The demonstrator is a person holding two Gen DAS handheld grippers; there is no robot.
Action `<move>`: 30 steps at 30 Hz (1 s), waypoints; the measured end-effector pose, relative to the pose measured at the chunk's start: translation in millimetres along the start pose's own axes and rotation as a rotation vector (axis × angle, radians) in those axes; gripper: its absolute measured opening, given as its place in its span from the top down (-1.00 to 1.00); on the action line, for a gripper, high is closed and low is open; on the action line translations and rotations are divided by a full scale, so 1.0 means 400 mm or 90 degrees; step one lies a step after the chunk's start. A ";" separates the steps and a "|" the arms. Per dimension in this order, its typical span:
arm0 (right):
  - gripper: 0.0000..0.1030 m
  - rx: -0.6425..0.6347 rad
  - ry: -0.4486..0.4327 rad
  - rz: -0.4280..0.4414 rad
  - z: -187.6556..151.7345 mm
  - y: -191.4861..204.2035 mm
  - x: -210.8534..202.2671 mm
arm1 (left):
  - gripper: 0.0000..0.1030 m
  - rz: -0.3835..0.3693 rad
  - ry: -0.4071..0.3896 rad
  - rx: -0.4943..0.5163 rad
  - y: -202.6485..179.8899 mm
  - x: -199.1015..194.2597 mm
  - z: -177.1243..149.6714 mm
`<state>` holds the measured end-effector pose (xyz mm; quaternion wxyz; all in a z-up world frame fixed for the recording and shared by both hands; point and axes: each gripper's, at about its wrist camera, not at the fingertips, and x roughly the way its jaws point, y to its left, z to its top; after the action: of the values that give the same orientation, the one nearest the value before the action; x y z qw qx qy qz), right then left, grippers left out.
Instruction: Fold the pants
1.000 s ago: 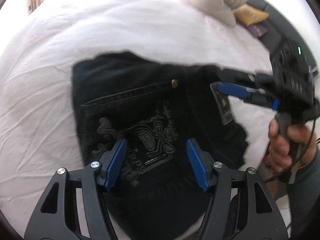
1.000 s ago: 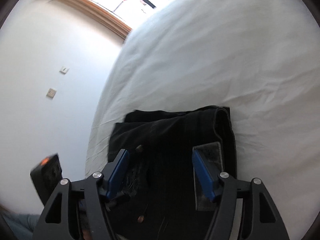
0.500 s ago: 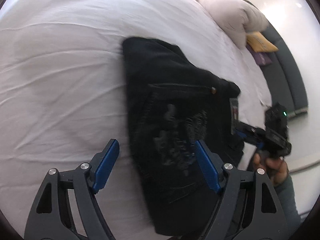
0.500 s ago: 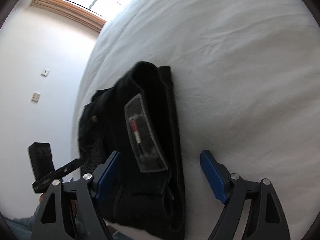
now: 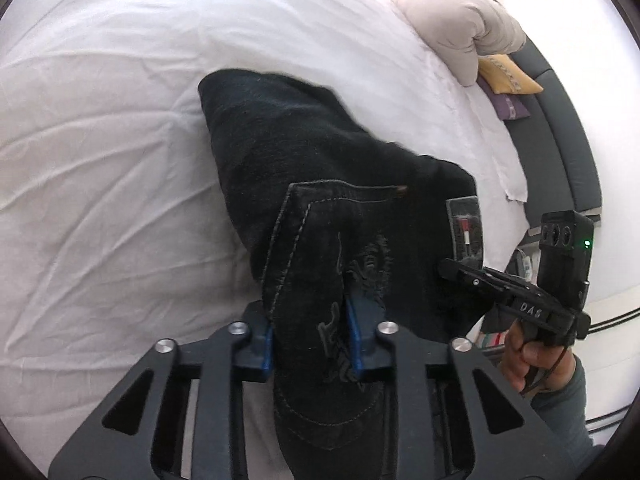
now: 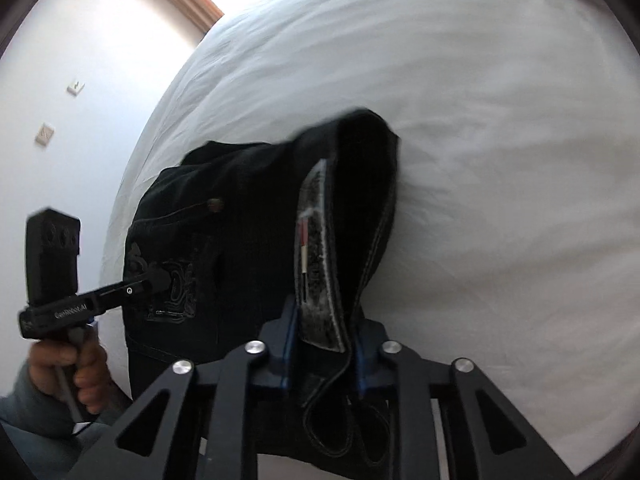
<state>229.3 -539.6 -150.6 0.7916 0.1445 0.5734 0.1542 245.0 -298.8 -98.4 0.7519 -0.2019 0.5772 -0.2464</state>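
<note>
- My left hand-held gripper (image 5: pixel 310 338) is closing on the black pants (image 5: pixel 304 168); its blue pads (image 5: pixel 354 340) already pinch a raised fold of the embroidered back pocket (image 5: pixel 324 264).
- My right hand-held gripper (image 6: pixel 324 354) is closing too, with the waistband edge and its grey label patch (image 6: pixel 316 256) pressed between its pads.
- The pants lie folded into a thick bundle on the white bed (image 5: pixel 100 160), near its edge, with the near end lifted up into both grips.
- In the left wrist view I see my right hand (image 5: pixel 528 356) gripping its handle just beside the label patch.
- In the right wrist view my left hand (image 6: pixel 76 368) holds its handle at the pocket side of the bundle.
- A beige pillow (image 5: pixel 452 20) sits at the far end of the bed, well apart from the pants.
</note>
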 end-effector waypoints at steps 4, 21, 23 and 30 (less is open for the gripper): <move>0.61 -0.038 -0.037 0.009 0.027 0.073 -0.060 | 0.66 -0.002 -0.038 0.048 -0.040 -0.084 0.023; 0.62 -0.095 -0.074 0.035 0.377 0.225 0.088 | 0.65 0.133 -0.136 0.071 0.148 -0.187 0.333; 0.62 -0.092 -0.064 0.030 0.403 0.224 0.137 | 0.64 0.145 -0.130 0.064 0.194 -0.162 0.363; 0.00 0.002 -0.045 0.012 0.377 0.124 0.237 | 0.04 0.179 -0.126 0.039 0.301 -0.079 0.366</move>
<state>397.0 -463.3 -166.9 0.8097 0.1568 0.5438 0.1556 396.4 -181.1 -108.2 0.8378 -0.1199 0.5151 -0.1353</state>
